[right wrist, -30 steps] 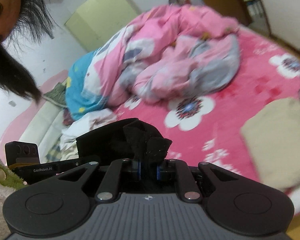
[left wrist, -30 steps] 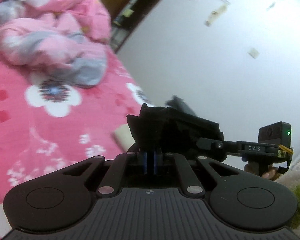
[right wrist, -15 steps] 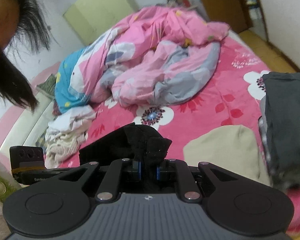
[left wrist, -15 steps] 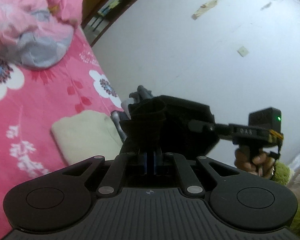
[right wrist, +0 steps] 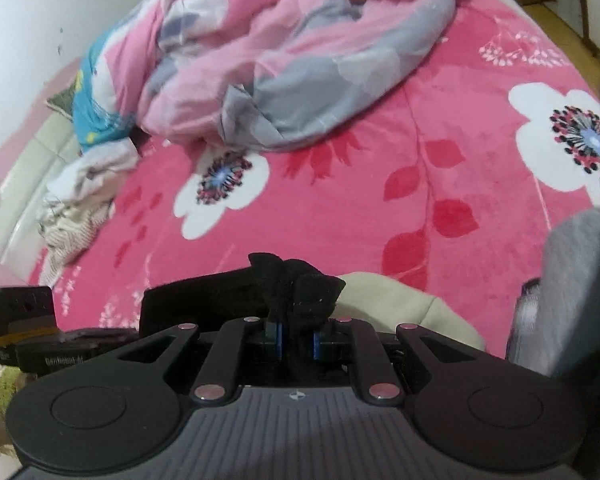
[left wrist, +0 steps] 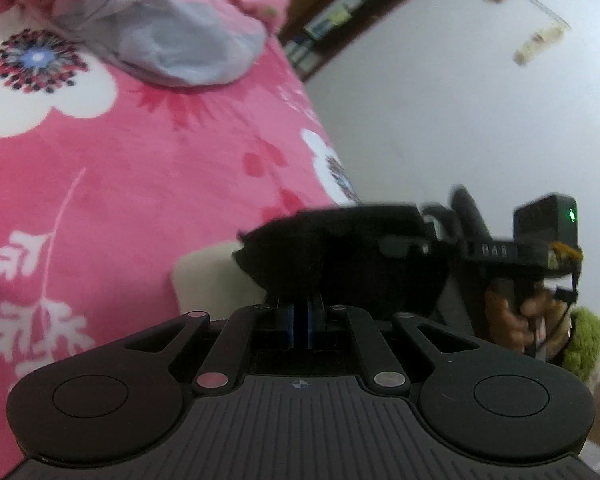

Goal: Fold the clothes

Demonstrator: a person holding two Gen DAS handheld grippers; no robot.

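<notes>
Both grippers have dropped toward the bed since a second ago, carrying the black garment (right wrist: 296, 292) down with them, and the person's face has left my right view. Using the pink floral bedspread (right wrist: 380, 200) as my landmark: the crumpled pink and grey quilt (right wrist: 292, 64) lies at its far end, a folded beige cloth (right wrist: 416, 308) rests on it just beyond the garment, and grey clothes (right wrist: 572, 280) sit at its right edge. My left gripper (left wrist: 299, 316) is pinched almost fully together on the garment's edge; my right gripper (right wrist: 296, 338) clamps a thicker bunch, jaws slightly parted, holding it above the bedspread.
</notes>
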